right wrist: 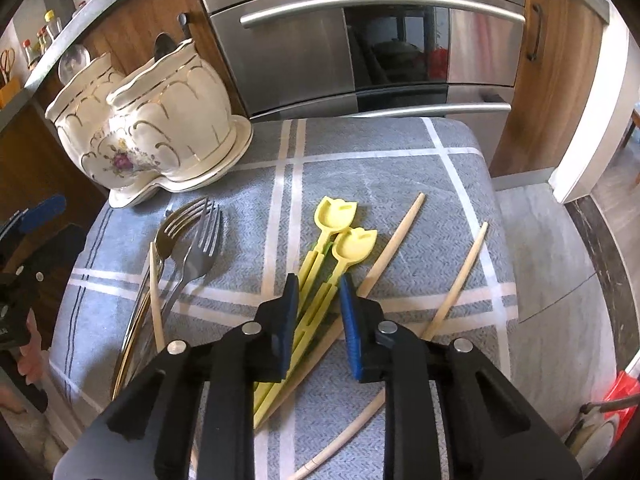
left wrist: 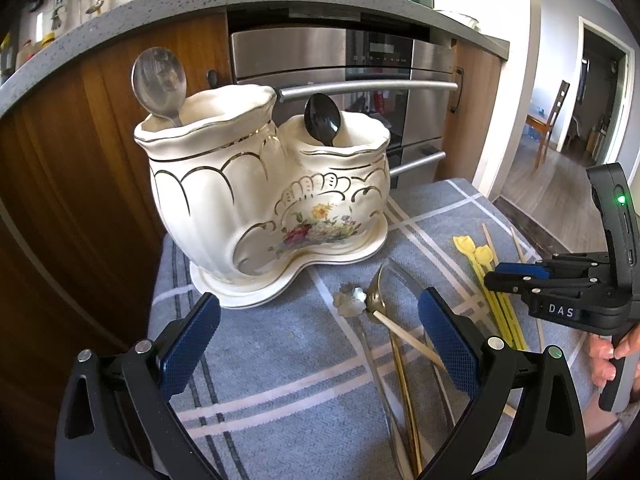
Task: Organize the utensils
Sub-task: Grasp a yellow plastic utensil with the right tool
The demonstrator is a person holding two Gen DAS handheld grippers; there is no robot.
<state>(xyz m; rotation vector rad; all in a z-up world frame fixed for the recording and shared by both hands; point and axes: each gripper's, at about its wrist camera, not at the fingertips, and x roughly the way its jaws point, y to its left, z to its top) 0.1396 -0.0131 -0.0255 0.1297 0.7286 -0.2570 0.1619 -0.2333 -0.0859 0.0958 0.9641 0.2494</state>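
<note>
Right hand-held gripper [right wrist: 319,312], jaws narrowed around but not visibly pressing the light, stiff, slippery yellow plastic spoons' [right wrist: 320,276] stems; left hand-held gripper [left wrist: 318,344] released.

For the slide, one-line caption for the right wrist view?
Right gripper closing around the handles of two yellow tulip-shaped plastic spoons on a grey plaid cloth, beside wooden chopsticks.

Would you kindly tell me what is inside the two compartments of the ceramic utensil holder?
The ceramic utensil holder has a silver spoon in its larger compartment and a black spoon in the smaller, bowls upward. Their handles, and anything lower inside, are hidden by the walls.
</note>
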